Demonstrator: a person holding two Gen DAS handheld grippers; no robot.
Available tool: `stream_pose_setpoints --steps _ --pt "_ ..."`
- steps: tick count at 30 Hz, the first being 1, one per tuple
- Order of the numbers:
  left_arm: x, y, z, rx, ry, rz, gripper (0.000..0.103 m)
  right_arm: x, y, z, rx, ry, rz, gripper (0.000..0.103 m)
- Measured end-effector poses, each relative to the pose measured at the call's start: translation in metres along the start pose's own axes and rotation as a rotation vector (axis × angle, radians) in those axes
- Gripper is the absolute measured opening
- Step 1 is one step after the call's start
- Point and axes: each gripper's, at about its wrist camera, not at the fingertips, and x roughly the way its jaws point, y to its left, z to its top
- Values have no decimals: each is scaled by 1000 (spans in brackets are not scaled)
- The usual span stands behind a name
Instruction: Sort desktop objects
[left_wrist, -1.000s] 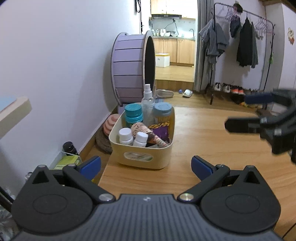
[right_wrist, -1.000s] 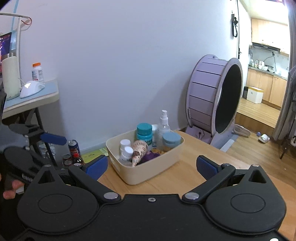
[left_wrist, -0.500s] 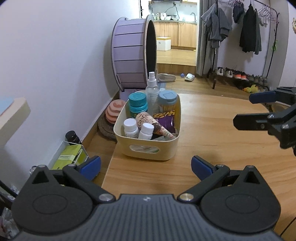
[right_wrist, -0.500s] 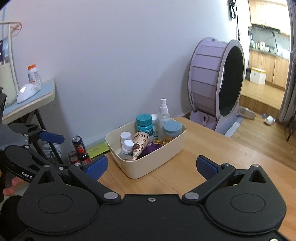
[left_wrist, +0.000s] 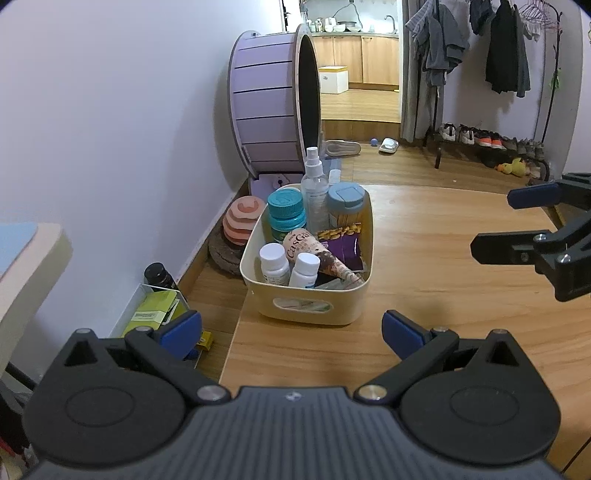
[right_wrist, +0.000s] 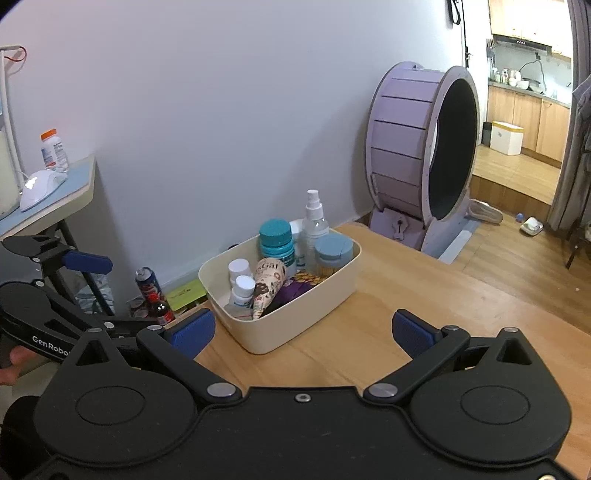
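Observation:
A cream plastic bin (left_wrist: 354, 295) (right_wrist: 325, 295) stands at the left edge of the wooden table (left_wrist: 443, 280). It holds two small white bottles (left_wrist: 273, 263), a teal-capped jar (left_wrist: 286, 214), a clear spray bottle (left_wrist: 314, 184), a blue-lidded jar (left_wrist: 345, 201), a paper cone (left_wrist: 314, 251) and a purple packet (left_wrist: 345, 243). My left gripper (left_wrist: 291, 330) is open and empty just in front of the bin. My right gripper (right_wrist: 301, 332) is open and empty, near the bin; it also shows at the right of the left wrist view (left_wrist: 532, 221).
A large purple wheel (left_wrist: 273, 103) stands on the floor beyond the table. A side table (right_wrist: 48, 192) with a mouse and pill bottle is at left. Cans and bottles (right_wrist: 151, 295) sit on the floor by the wall. A clothes rack (left_wrist: 480, 55) is at the back right.
Both cameras have tilted down and come a little closer to the bin, which now sits lower and larger in view. Both grippers stay open and empty.

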Motion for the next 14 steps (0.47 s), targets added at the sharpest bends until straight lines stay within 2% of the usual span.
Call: stream_pose_setpoints --steps 14 --pt "-2 0 0 -12 3 7 103 -5 -3 3 13 -8 21 103"
